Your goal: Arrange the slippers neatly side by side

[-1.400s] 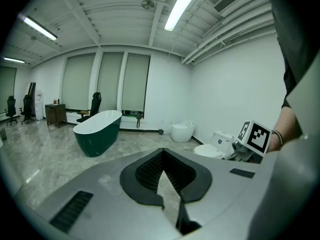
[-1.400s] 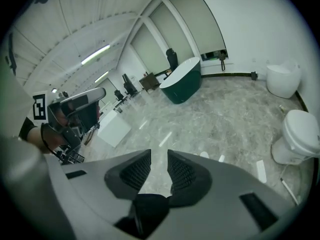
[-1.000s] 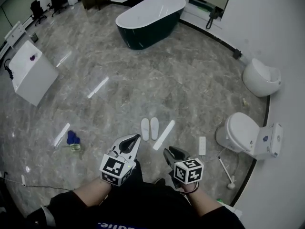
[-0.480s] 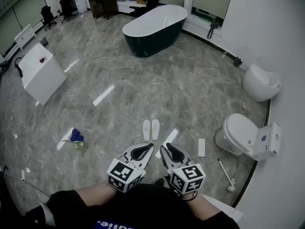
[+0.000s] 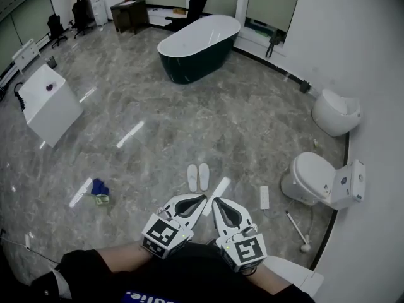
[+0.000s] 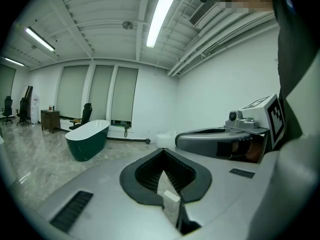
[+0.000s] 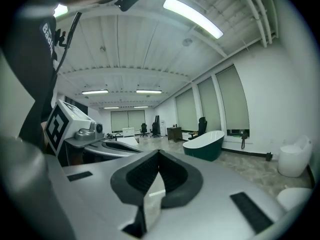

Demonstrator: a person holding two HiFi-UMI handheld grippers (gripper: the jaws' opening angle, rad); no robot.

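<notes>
Head view: a pair of white slippers (image 5: 197, 177) lies on the grey marble floor (image 5: 221, 118), the two soles parallel and side by side, so close that a gap between them cannot be made out, toes pointing away from the person. Both tools are held low in front of the body, near the slippers but clear of them. The left hand-held gripper (image 5: 201, 198) and the right hand-held gripper (image 5: 215, 201) point forward with their tips close to each other, and the marker cubes sit towards the person's sleeves. A dark green bathtub (image 5: 199, 40) stands far across the room. A toilet (image 5: 312, 178) stands to the right of the slippers, with a toilet brush (image 5: 297, 229) on the floor beside it. A blue cloth (image 5: 98, 187) lies to the left, and a white table (image 5: 47, 103) stands farther off on that side.

Left gripper view: the left hand-held gripper (image 6: 163, 154) has its jaws closed tip to tip with nothing between them, and the other tool shows at the right edge.

Right gripper view: the right hand-held gripper (image 7: 157, 153) likewise has its jaws fully together and holds nothing; the bathtub (image 7: 204, 145) is seen beyond them.
</notes>
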